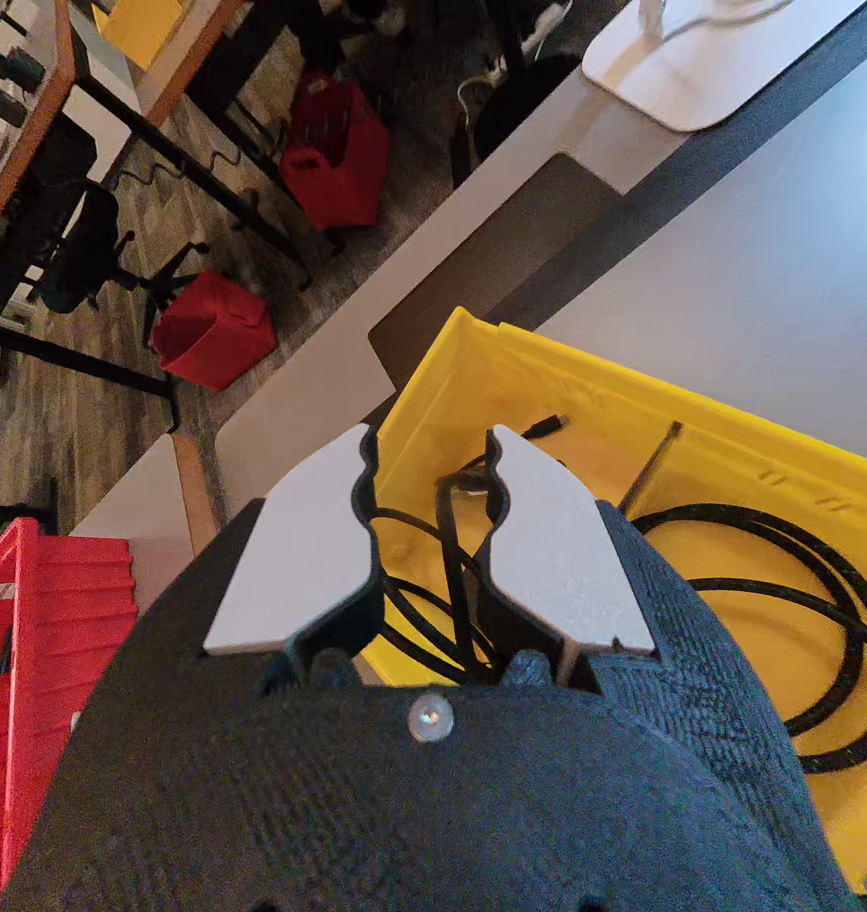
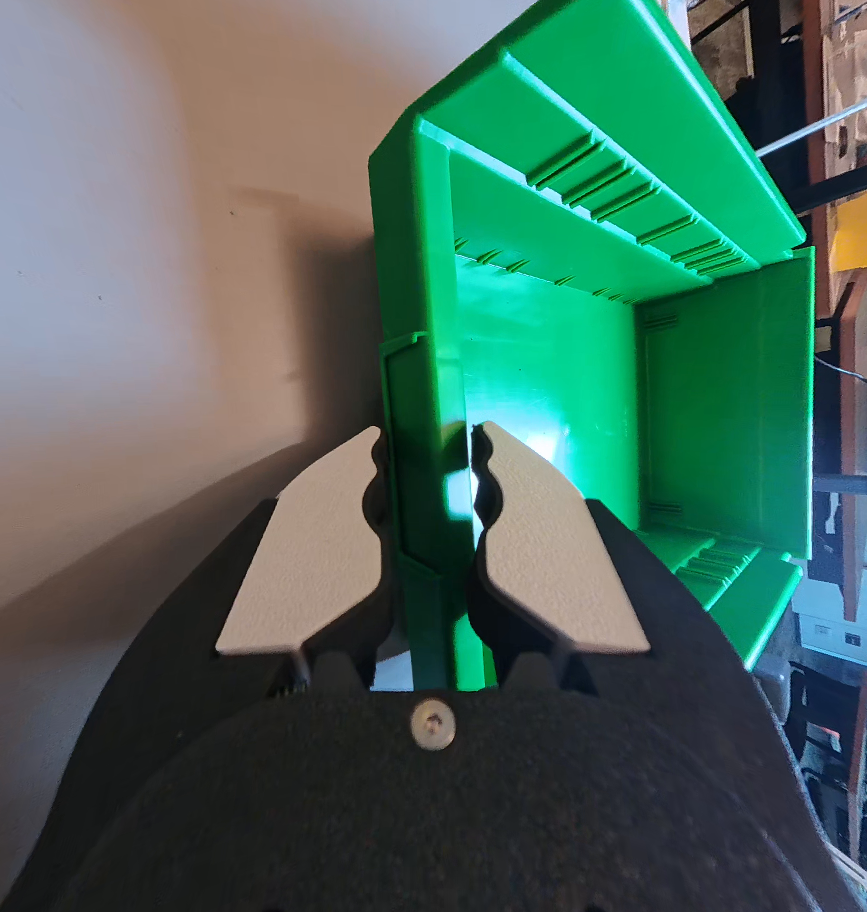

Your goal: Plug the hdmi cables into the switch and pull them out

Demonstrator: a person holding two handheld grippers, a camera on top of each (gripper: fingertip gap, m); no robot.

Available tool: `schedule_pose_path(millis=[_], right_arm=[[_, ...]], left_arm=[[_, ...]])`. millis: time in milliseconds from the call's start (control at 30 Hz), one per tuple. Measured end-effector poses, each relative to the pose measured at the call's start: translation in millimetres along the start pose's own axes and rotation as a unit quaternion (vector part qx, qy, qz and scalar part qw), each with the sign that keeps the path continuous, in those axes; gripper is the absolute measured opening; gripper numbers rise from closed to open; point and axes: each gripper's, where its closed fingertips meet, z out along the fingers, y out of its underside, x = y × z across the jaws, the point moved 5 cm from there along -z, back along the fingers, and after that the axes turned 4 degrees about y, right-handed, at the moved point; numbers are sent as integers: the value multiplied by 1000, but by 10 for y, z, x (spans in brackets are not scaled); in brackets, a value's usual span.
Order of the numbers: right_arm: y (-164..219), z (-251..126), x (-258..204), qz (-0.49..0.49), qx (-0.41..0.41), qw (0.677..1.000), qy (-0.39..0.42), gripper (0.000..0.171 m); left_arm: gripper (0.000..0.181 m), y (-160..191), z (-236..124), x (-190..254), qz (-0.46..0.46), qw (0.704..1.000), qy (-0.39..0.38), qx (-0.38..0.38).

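Observation:
Several coiled black cables lie in a yellow bin on a white table; one plug end points toward the bin's far wall. My left gripper is open over the bin's near corner, its left finger outside the wall and its right finger inside above the cables. My right gripper straddles the near wall of an empty green bin, with both fingers against that wall. No switch shows in either view.
A thin black rod leans in the yellow bin. A red crate stands at the left, red bags sit on the floor beyond the table edge, and a white monitor base is at the back. Shelving stands right of the green bin. My right fingertips sit around 55 cm from my left ones.

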Motion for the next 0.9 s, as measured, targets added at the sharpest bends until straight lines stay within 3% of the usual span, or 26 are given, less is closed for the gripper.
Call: schedule_pose_path(millis=[33, 133, 267, 500, 633, 733, 900], right_arm=[[14, 1, 15, 1, -4, 1000, 3, 32], [95, 28, 84, 10, -17, 1000, 13, 32], [233, 82, 229, 47, -40, 997, 35, 33], [380, 285, 479, 68, -72, 993, 63, 34], [416, 380, 592, 56, -81, 993, 68, 34], [409, 350, 607, 53, -89, 991, 83, 34], [-2, 33, 710, 92, 10, 991, 97, 30]], left_arm=[[45, -6, -123, 21, -2, 1000, -1, 14], [54, 251, -497, 74, -19, 1000, -14, 16], [65, 994, -799, 335, -88, 996, 15, -5], [70, 1724, -1317, 1001, -119, 991, 23, 64], [70, 1944, -1012, 1117, -127, 990, 55, 32], [41, 1795, -804, 1083, -116, 991, 25, 66], [43, 1496, -415, 1097, -96, 992, 9, 82]])
